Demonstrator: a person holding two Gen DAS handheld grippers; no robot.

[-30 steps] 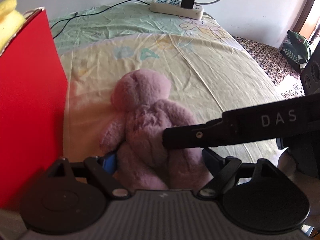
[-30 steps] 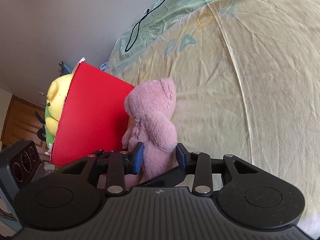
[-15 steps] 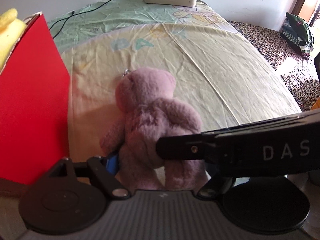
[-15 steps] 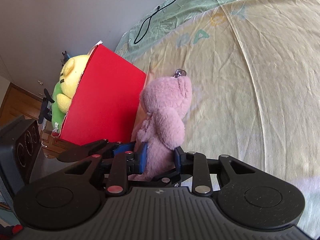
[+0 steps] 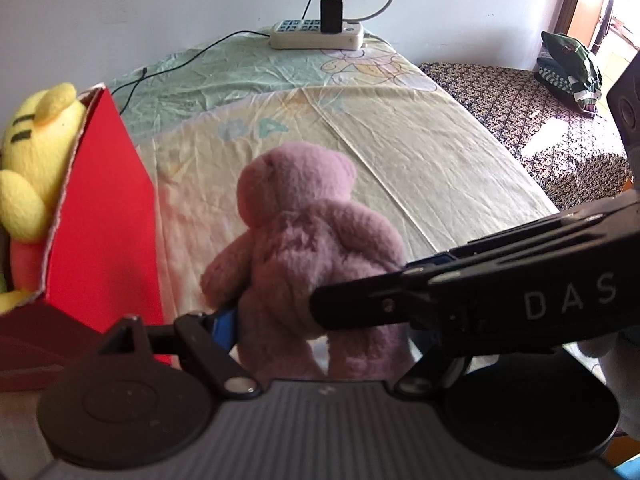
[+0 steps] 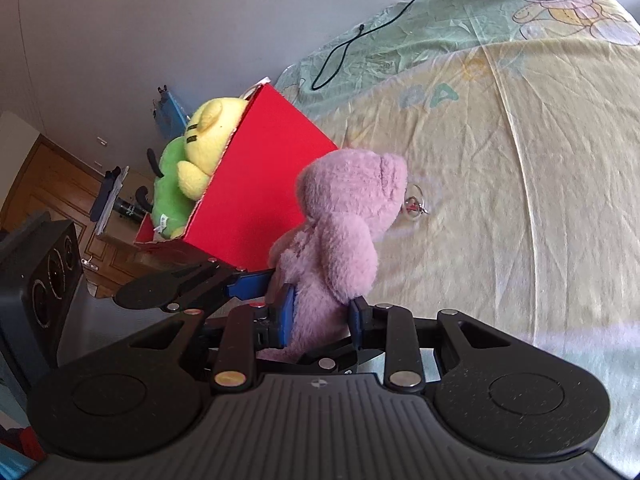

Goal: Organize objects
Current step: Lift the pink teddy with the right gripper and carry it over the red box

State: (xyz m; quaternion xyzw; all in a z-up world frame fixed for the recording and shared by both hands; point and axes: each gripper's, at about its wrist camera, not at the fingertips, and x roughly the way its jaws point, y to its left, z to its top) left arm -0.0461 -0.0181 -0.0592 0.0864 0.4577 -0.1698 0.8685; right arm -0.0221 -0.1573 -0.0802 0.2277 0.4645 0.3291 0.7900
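Note:
A pink teddy bear (image 5: 312,240) hangs upright above the yellow sheet, its back to the left wrist view. My left gripper (image 5: 324,332) is shut on its lower body; the left blue pad (image 5: 224,320) presses its side, the other pad is hidden. My right gripper (image 5: 360,304) reaches in from the right. In the right wrist view, my right gripper (image 6: 322,312) pinches the teddy bear (image 6: 344,232) at the waist, and my left gripper (image 6: 240,280) touches its back. A red box (image 5: 100,220) stands just to the left, holding a yellow plush (image 5: 36,152).
The red box (image 6: 260,184) also holds a green plush (image 6: 172,184) beside the yellow plush (image 6: 208,140). A metal keyring (image 6: 414,204) dangles from the bear's head. A power strip (image 5: 316,36) with a black cable (image 5: 180,60) lies at the bed's far end. A black speaker (image 6: 44,280) stands beyond the bed's edge.
Both grippers have risen with the bear, which has left the sheet. The box's open top and the plush toys inside have come into view.

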